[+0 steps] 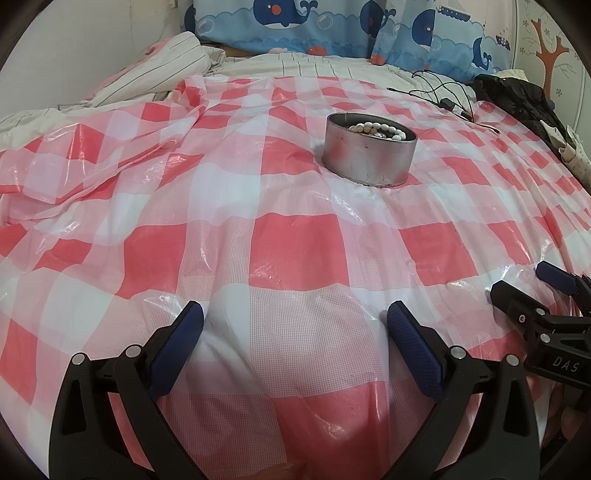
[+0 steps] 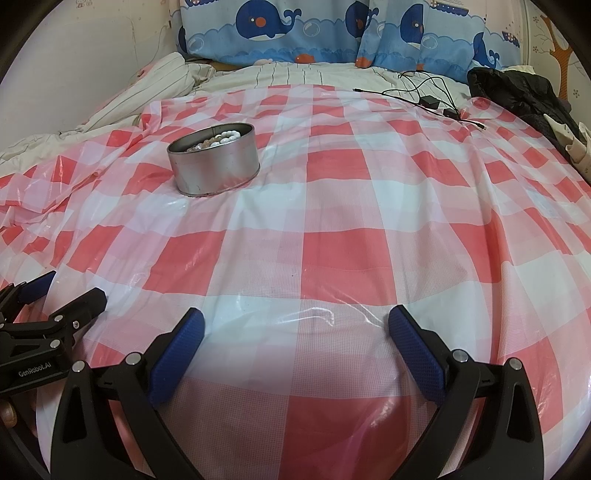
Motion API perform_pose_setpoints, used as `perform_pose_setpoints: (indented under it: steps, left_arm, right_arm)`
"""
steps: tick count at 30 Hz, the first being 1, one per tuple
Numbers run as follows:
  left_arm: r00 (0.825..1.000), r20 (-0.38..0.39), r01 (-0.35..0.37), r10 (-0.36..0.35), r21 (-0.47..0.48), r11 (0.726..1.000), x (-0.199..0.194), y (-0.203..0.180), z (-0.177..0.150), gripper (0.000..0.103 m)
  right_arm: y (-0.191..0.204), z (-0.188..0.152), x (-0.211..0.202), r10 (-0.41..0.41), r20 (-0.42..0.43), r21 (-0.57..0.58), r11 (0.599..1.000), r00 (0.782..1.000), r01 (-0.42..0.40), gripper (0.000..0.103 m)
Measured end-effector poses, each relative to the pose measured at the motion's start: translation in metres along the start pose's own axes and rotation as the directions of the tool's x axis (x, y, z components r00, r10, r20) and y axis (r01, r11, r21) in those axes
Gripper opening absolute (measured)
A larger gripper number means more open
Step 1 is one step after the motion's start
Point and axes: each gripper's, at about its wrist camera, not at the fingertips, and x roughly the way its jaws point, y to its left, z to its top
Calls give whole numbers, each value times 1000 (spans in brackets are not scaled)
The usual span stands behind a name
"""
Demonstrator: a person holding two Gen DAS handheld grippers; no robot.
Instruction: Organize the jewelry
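Observation:
A round silver tin [image 1: 369,155] stands on the red-and-white checked plastic sheet [image 1: 295,240], far ahead of both grippers. Inside it lie beaded bracelets [image 1: 376,130] of white and pale beads; in the right wrist view the tin [image 2: 214,162] sits to the upper left with the beads [image 2: 218,139] showing over its rim. My left gripper [image 1: 295,317] is open and holds nothing, low over the sheet. My right gripper [image 2: 295,321] is open too, with nothing between its blue pads. Each gripper shows at the edge of the other's view: the right one [image 1: 524,280], the left one [image 2: 66,291].
The sheet covers a bed with striped bedding [image 1: 155,74] bunched at the far left. Whale-print pillows [image 1: 332,26] lean at the head. Black cables with a small adapter [image 1: 443,98] and a dark garment [image 1: 524,103] lie at the far right.

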Motion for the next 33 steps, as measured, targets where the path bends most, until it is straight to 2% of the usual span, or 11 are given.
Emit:
perform_pose_setpoints:
  steps: [18, 24, 33]
  left_arm:
    - [1000, -6, -11, 11, -4, 1000, 0, 1, -1, 96]
    - [1000, 4, -10, 10, 33, 999, -2, -3, -3, 95]
    - [1000, 0, -11, 11, 12, 1000, 1, -2, -4, 96]
  right_arm:
    - [0, 0, 0, -1, 0, -2, 1000, 1000, 1, 96]
    - [0, 1, 0, -2, -1, -3, 1000, 1000, 2, 96]
    - [1, 1, 1, -2, -1, -3, 1000, 1000, 2, 96]
